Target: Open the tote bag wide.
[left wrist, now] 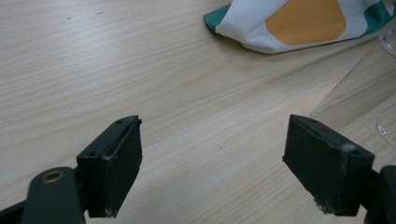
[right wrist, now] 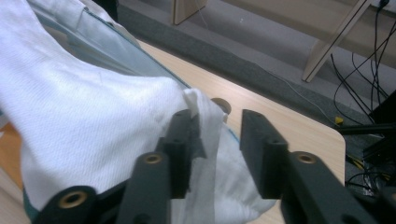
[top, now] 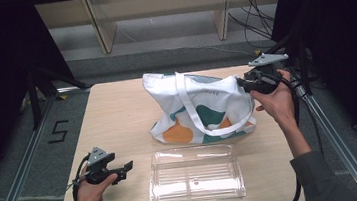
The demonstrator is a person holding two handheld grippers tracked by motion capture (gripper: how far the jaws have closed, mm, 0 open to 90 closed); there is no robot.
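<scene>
while our right gripper [right wrist: 217,154] has a fold of the tote bag [top: 197,103] between half-closed fingers, not clamped, at the desk's [top: 118,117] far side, left gripper [left wrist: 210,172] waits wide open w/ nothing, by the clear box [top: 194,176].

Worked at a light wood table [top: 118,117]. Beyond its far edge: grey floor [top: 160,37], pale wooden shelf legs [top: 101,30], loose black cables [top: 253,17] to the right of those. Metal rails [top: 20,172] flanked the table; a taped "5" [top: 58,131] sat left of it. Surroundings dark.
</scene>
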